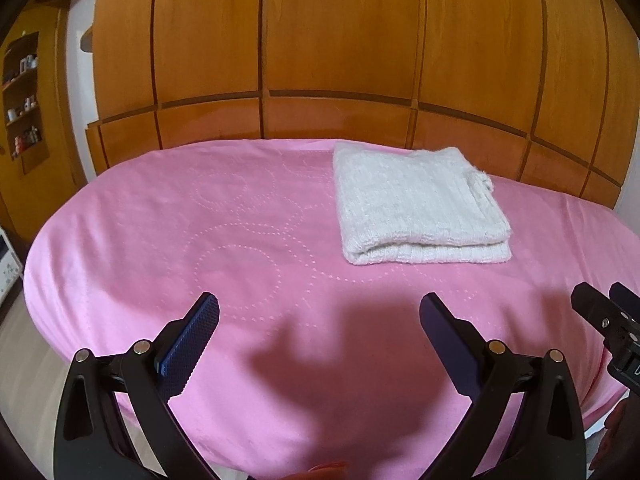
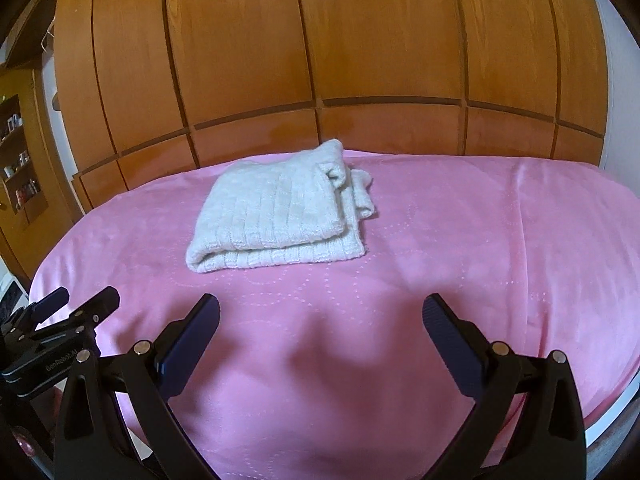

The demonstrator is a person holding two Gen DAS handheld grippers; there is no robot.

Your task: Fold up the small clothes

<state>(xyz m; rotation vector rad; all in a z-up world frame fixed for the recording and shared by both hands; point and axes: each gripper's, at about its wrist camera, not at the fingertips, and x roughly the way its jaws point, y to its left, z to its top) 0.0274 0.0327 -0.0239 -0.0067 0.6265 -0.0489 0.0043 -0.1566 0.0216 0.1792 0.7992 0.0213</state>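
White knitted garment [image 1: 420, 208] lies folded on the pink bed [image 1: 160, 240], at one o'clock from the left gripper [image 1: 320, 312], eleven from the right gripper [image 2: 320, 312]. Both grippers gape, empty, about equally near.

Pink bedspread [image 1: 168, 216] bare (white folded knit [image 1: 416, 208] aside).

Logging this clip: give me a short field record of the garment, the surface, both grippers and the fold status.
garment: white ribbed knit garment, folded into a flat rectangle, layered edges showing at its near and right sides
surface: pink plush blanket with dotted circle stitching
backdrop: orange-brown wooden panelled wardrobe
left hand-held gripper: open, holding nothing, apart from the garment
right hand-held gripper: open, holding nothing, apart from the garment
fold status: looks folded; nothing gripped
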